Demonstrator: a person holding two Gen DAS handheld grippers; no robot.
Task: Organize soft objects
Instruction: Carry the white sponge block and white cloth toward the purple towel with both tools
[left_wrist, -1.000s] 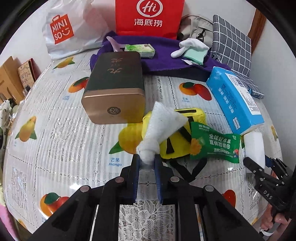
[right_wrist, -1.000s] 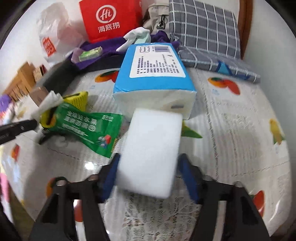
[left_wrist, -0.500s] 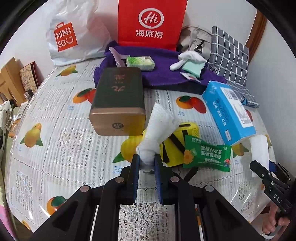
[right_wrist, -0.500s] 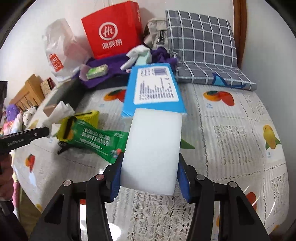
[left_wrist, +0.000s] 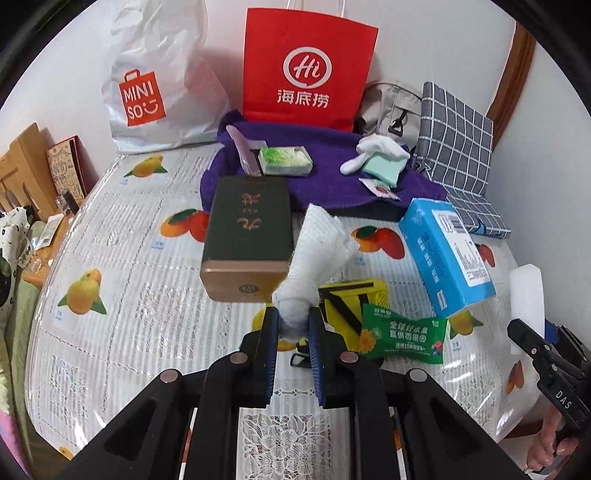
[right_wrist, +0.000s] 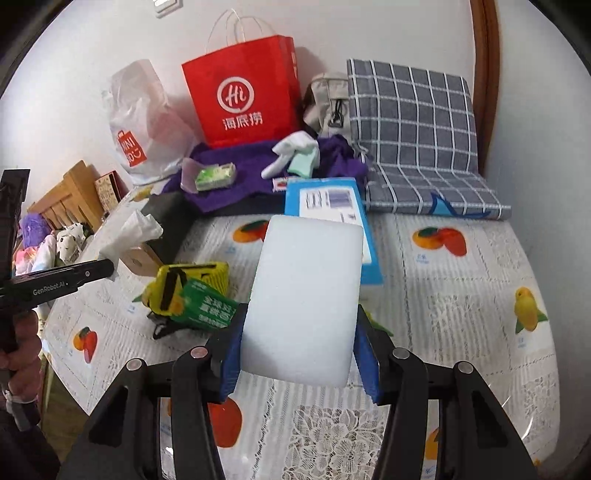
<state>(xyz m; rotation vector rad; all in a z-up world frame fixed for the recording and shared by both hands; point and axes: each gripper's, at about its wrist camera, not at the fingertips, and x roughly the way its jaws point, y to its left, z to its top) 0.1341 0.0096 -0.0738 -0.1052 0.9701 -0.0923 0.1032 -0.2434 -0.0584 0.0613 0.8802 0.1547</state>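
Observation:
My left gripper (left_wrist: 293, 325) is shut on a crumpled white paper towel (left_wrist: 317, 251) and holds it above the table; the towel also shows at the left of the right wrist view (right_wrist: 129, 232). My right gripper (right_wrist: 297, 354) is shut on a white sponge block (right_wrist: 306, 295), lifted over the table; the block shows at the right edge of the left wrist view (left_wrist: 526, 299). A purple towel (left_wrist: 321, 173) lies at the back with a white sock (left_wrist: 376, 151), a mint cloth (left_wrist: 382, 170) and a green tissue pack (left_wrist: 284, 160) on it.
On the fruit-print tablecloth (left_wrist: 129, 295) lie a dark green box (left_wrist: 247, 236), a blue tissue pack (left_wrist: 445, 254), a yellow pouch (left_wrist: 351, 299) and a green snack bag (left_wrist: 402, 332). A red bag (left_wrist: 306, 70), a Miniso bag (left_wrist: 155, 81) and a checked cushion (right_wrist: 413, 122) stand behind.
Both grippers have risen and pulled back from the table with their loads; the table objects look smaller and farther. The grips are unchanged.

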